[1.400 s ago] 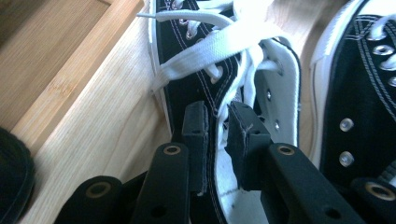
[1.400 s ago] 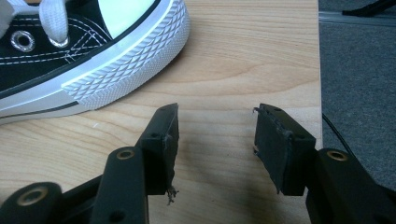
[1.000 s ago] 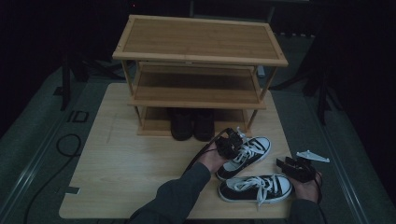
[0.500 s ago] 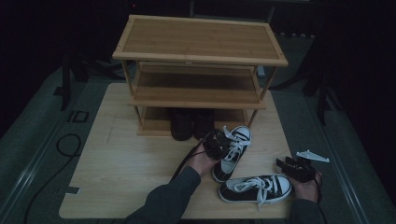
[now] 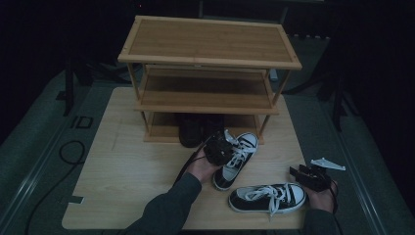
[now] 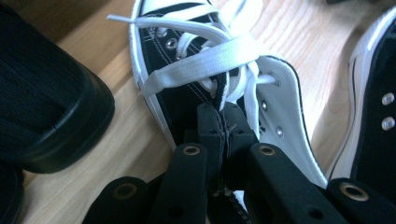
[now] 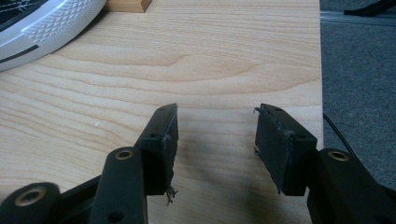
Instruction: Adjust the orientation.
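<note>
Since the earlier frame the black-and-white canvas sneaker, pinched at its heel edge by the tight-closed left gripper, has moved from beside its mate toward the three-tier bamboo shoe rack at the back edge of the pale wooden table. The second black-and-white sneaker lies near the front edge. The right gripper rests at the right edge, jaws apart and empty. Dark shoes, probably a pair, crowd the bottom shelf; the table's left half lies open.
</note>
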The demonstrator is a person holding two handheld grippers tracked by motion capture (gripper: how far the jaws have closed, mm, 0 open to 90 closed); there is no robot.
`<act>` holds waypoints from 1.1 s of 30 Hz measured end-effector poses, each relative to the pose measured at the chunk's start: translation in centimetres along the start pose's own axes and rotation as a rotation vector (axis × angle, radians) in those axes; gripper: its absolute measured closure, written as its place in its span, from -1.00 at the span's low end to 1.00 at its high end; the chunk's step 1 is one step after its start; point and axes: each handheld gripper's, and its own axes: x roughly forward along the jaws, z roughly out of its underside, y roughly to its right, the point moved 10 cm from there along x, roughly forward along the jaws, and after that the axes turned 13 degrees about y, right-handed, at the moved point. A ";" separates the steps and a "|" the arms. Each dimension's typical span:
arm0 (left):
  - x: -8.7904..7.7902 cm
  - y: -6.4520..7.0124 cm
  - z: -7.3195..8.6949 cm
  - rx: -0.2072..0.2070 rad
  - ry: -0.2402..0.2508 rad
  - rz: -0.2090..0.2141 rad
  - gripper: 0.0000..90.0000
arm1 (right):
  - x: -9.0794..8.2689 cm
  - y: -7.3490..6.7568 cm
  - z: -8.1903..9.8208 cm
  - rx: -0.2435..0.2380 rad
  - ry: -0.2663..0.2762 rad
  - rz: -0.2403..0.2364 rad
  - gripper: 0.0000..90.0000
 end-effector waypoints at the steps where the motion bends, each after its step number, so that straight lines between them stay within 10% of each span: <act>1: 0.0 0.1 0.2 -0.003 0.001 0.001 0.97 | 0.0 0.0 0.0 0.001 -0.001 0.001 0.08; 16: -1.8 0.2 2.2 -0.005 -0.015 0.034 0.96 | 0.0 0.0 0.0 -0.007 -0.005 0.005 0.08; 33: -4.3 -0.8 3.8 -0.041 0.000 0.060 0.40 | -0.2 -0.2 -0.1 -0.070 -0.100 0.094 0.18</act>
